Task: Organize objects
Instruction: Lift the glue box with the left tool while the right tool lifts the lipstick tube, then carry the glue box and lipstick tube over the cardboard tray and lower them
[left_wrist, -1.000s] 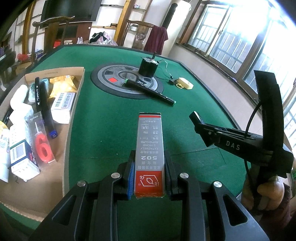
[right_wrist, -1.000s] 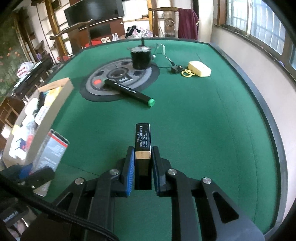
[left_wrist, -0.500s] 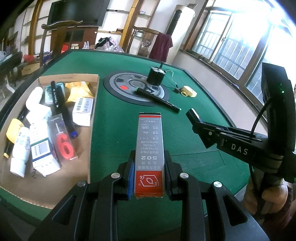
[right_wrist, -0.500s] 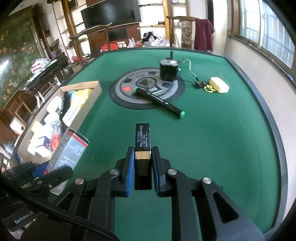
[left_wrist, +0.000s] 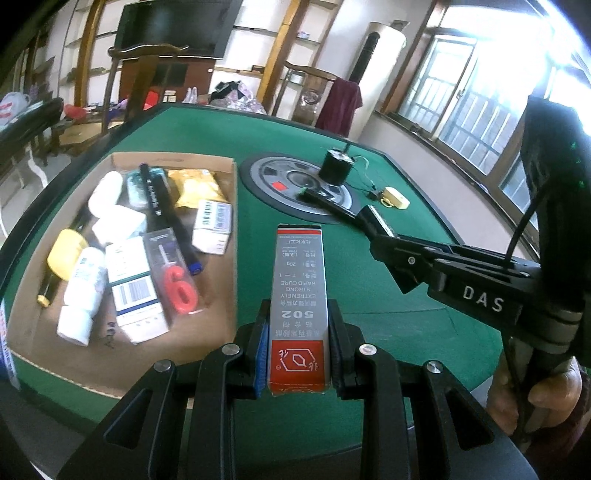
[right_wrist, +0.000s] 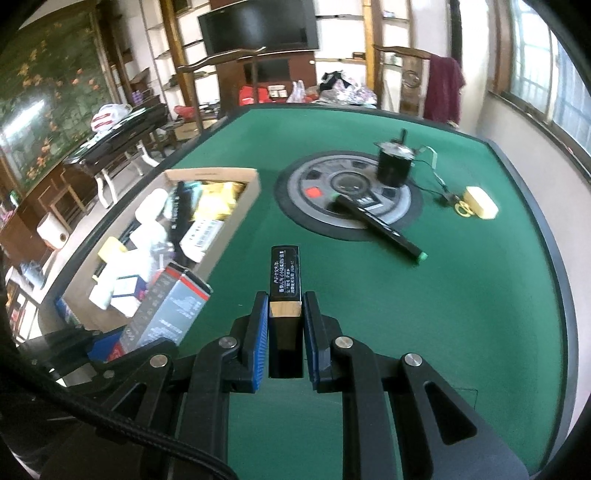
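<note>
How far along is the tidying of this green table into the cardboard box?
Done: the cardboard box already holds many small items. In hand: the left tongs grip a grey and red glue box; the right tongs grip a slim black box. Left: the black marker, motor and cream block on the felt.

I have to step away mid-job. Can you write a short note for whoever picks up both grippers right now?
Left gripper: shut on the glue box, held above the table.
Right gripper: shut on a small black box.
Cardboard tray, on the left, already holds many items.
Left: put both boxes in the tray; marker, motor and yellow block are on the table.
</note>
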